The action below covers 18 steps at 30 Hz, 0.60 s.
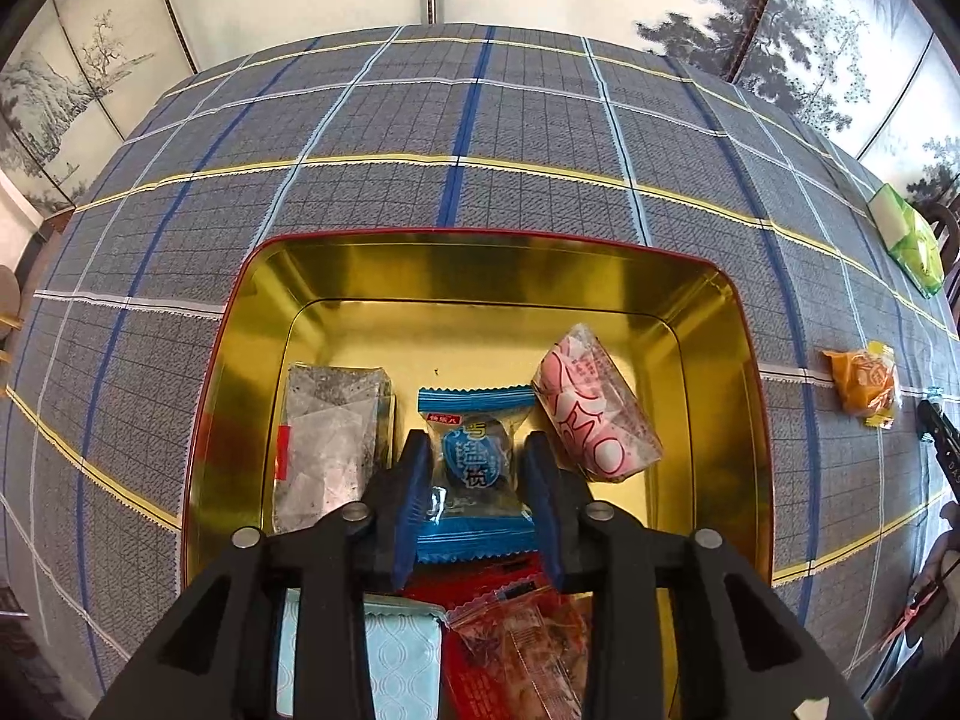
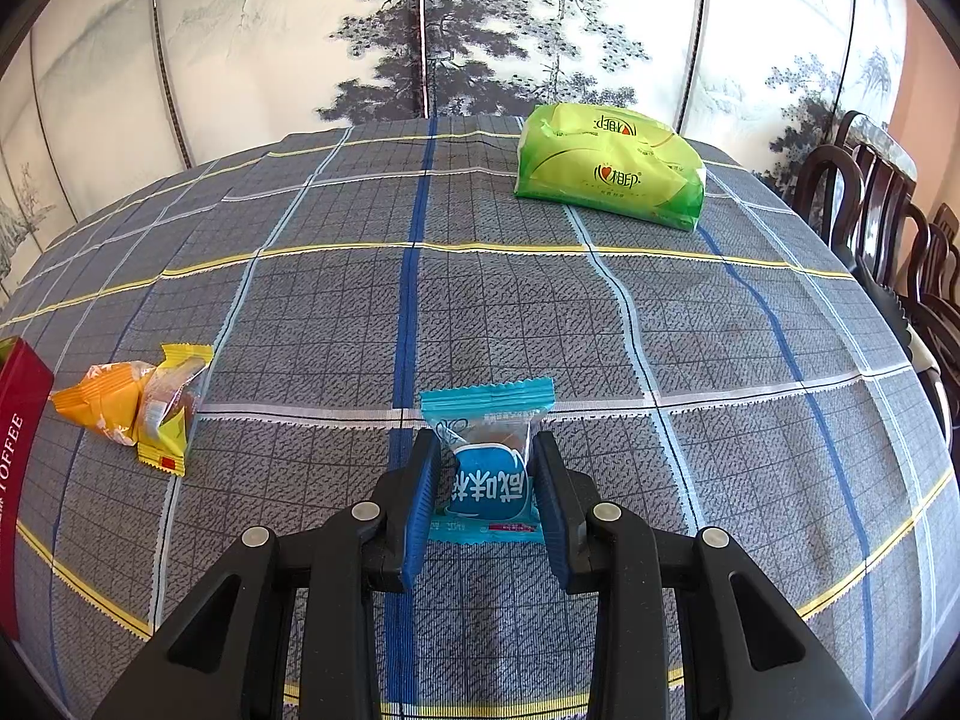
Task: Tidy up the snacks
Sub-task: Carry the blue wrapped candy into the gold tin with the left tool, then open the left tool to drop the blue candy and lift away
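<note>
My left gripper (image 1: 477, 450) hangs over the open gold tin (image 1: 708, 312) with its jaws around a blue snack packet (image 1: 474, 480); the pads touch its sides. The tin also holds a grey packet (image 1: 327, 438), a pink packet (image 1: 594, 414), a red packet (image 1: 516, 648) and a pale blue packet (image 1: 396, 654). My right gripper (image 2: 486, 456) has its jaws around another blue packet (image 2: 489, 462) lying on the checked tablecloth (image 2: 720, 330), with the pads touching its sides. An orange and a yellow snack (image 2: 138, 402) lie to its left, next to the tin's red wall (image 2: 18, 420).
A green tissue pack (image 2: 609, 165) lies at the far right of the table, also in the left wrist view (image 1: 909, 237). The orange snack (image 1: 864, 384) lies right of the tin. Dark wooden chairs (image 2: 888, 228) stand by the table's right edge. A painted screen stands behind.
</note>
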Each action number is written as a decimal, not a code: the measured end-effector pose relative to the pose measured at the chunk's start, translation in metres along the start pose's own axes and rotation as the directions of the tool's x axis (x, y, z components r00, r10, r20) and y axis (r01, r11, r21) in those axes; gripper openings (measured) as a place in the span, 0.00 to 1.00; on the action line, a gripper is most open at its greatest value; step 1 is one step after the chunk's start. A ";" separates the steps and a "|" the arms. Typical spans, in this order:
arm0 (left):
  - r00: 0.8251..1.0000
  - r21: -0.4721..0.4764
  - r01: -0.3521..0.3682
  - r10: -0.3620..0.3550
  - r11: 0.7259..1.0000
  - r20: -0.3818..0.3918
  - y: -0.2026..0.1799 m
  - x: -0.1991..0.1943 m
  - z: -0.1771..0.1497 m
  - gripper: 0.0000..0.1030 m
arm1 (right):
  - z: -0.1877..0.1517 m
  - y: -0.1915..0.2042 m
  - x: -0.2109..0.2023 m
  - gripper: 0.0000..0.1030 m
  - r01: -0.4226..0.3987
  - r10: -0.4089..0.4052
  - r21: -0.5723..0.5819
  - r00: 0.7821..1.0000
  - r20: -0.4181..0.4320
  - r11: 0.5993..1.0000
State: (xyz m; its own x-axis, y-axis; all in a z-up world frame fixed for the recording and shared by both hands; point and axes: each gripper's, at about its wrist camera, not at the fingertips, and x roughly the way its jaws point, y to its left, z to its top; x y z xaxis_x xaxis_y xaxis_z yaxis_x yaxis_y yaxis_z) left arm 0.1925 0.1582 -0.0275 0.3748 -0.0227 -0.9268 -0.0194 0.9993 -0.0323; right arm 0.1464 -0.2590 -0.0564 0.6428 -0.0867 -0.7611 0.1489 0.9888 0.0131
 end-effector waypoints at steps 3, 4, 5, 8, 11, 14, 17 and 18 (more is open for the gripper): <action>1.000 0.006 -0.009 0.009 1.000 0.012 -0.002 -0.004 -0.001 0.41 | 0.000 0.000 0.000 0.33 0.001 -0.001 -0.001 1.000 0.000 1.000; 1.000 0.009 -0.014 0.013 1.000 0.017 -0.002 -0.006 -0.001 0.42 | 0.000 0.000 0.000 0.33 0.001 -0.001 0.000 1.000 0.000 1.000; 1.000 0.015 -0.015 0.014 1.000 0.021 -0.003 -0.008 -0.002 0.43 | 0.000 0.000 0.000 0.33 0.001 -0.001 -0.001 1.000 0.000 1.000; 0.999 0.027 -0.024 0.023 0.999 0.037 -0.004 -0.014 -0.002 0.47 | 0.000 0.001 0.000 0.33 0.001 -0.001 -0.001 1.000 0.000 1.000; 0.998 0.034 -0.025 0.023 0.999 0.055 -0.005 -0.023 -0.005 0.48 | 0.000 0.001 0.000 0.33 0.001 -0.001 -0.001 1.000 0.000 1.000; 0.996 0.035 -0.022 0.019 0.999 0.082 -0.007 -0.036 -0.008 0.51 | 0.000 0.001 0.000 0.33 0.002 -0.002 -0.001 1.000 0.000 1.000; 0.994 0.045 -0.026 0.021 0.999 0.112 -0.011 -0.050 -0.014 0.53 | 0.000 0.001 0.000 0.33 0.001 -0.001 0.000 1.000 0.000 1.000; 0.993 0.045 -0.024 0.018 0.999 0.120 -0.011 -0.054 -0.016 0.54 | 0.000 0.001 0.000 0.33 0.000 0.000 0.000 1.000 0.000 1.000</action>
State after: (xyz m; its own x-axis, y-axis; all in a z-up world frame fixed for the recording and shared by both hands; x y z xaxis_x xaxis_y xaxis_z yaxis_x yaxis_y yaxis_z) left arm 0.1573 0.1477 0.0168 0.4827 -0.0008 -0.8758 0.0135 0.9999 0.0065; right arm 0.1464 -0.2583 -0.0563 0.6425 -0.0870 -0.7613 0.1492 0.9887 0.0128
